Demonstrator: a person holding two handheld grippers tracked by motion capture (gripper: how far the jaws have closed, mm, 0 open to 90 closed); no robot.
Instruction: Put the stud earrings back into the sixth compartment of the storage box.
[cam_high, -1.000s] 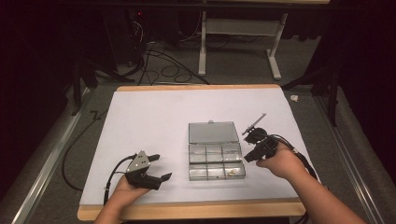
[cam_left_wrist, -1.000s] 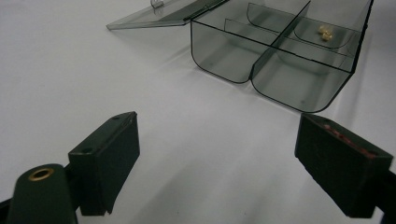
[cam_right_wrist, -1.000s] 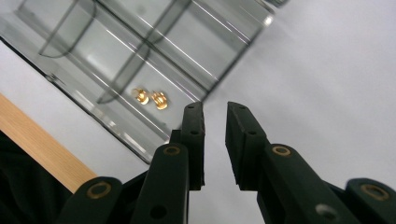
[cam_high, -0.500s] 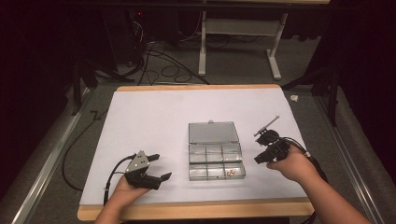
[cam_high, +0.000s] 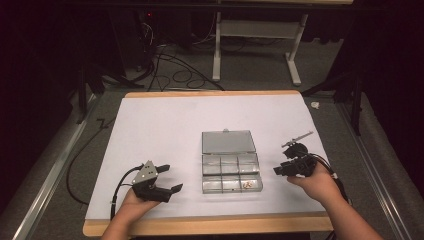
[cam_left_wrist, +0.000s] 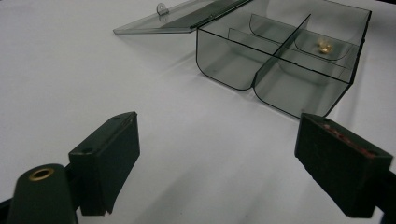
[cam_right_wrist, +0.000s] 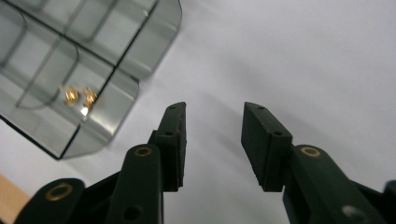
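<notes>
A clear plastic compartment box (cam_high: 231, 172) lies at the middle of the white table, its lid (cam_high: 228, 142) folded flat behind it. Small brass pieces (cam_high: 247, 184) lie in its near right compartment. My left gripper (cam_high: 171, 178) rests to the left of the box, open wide and holding nothing. It faces the box (cam_left_wrist: 280, 70) and the brass pieces (cam_left_wrist: 323, 45) from a short way off, with the left gripper (cam_left_wrist: 219, 123) over bare sheet. My right gripper (cam_high: 278, 170) sits just right of the box. Its jaws have just been opening and nothing is between them. The right gripper (cam_right_wrist: 214, 108) is beside the box corner (cam_right_wrist: 116, 70), near the brass pieces (cam_right_wrist: 79, 95).
The white sheet (cam_high: 165, 125) covers a table with a wooden edge (cam_high: 210, 225) at the front. Beyond the table stand a metal frame (cam_high: 295, 65) and cables (cam_high: 170, 70) on the floor. A black cable (cam_high: 80, 165) loops off the table's left side.
My right hand has moved right, away from the box, and come down toward the table. Its jaws have spread apart. My left hand has stayed where it was.
</notes>
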